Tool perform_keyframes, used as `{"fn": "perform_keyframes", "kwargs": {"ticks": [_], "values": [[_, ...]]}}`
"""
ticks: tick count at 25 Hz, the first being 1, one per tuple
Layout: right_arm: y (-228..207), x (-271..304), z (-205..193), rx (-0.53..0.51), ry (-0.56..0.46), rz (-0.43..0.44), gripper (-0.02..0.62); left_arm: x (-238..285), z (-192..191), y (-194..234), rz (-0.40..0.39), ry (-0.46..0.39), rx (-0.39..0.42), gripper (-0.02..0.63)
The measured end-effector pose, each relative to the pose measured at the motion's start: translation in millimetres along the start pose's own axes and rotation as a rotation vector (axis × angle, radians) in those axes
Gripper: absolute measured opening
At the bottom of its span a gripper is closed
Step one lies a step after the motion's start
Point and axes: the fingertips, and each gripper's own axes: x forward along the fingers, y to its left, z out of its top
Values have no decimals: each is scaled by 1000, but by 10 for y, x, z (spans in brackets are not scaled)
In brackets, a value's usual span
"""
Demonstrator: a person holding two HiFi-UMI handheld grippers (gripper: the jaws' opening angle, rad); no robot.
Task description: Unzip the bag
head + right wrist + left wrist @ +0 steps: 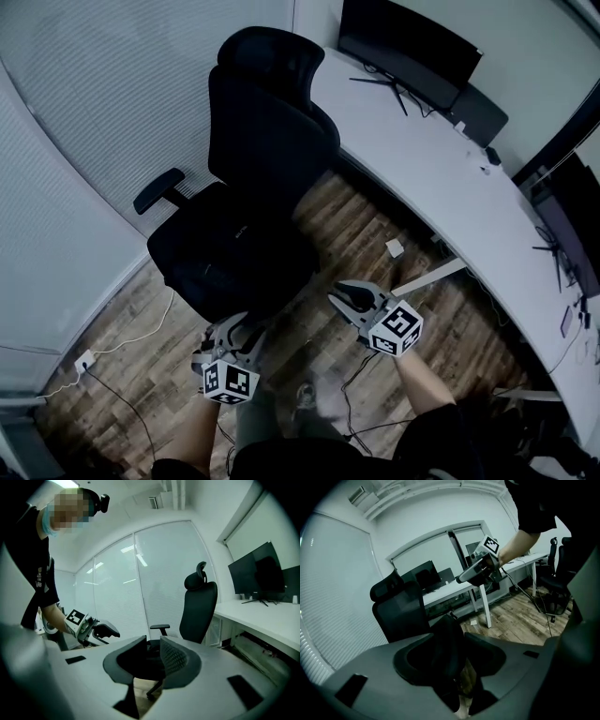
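What is being taken for the bag (447,641) is being framed, by the chair (262,141), between the wide, unpressing jaws of the left gripper (234,330). The right gripper (340,292) is being held narrowly parted, empty. Light, floppy cloth is being expected: fabric pinched beside the zip, tab drawn.

left tongs (225,334): grey, black-white marker cube | right tongs (347,296): grey, same cube | sleeve (41,581): black, short

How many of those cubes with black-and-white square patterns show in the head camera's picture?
2. One cube rides on the left gripper beside the black chair; the other on the right gripper, above the wood floor near the white desk. None looks hidden.
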Motion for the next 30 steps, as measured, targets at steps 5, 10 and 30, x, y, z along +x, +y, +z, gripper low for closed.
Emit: {"fn": "perform_keyframes", "kwargs": {"ticks": [5, 10, 30], "values": [[303, -235, 61, 24, -57, -62, 67, -248, 196, -100, 50, -27, -18, 195], [552, -488, 120, 4, -89, -77, 67, -456, 346, -265, 94, -37, -37, 195], [1372, -1290, 278, 81, -217, -90, 67, -1112, 905, -899, 162, -116, -127, 193]]}}
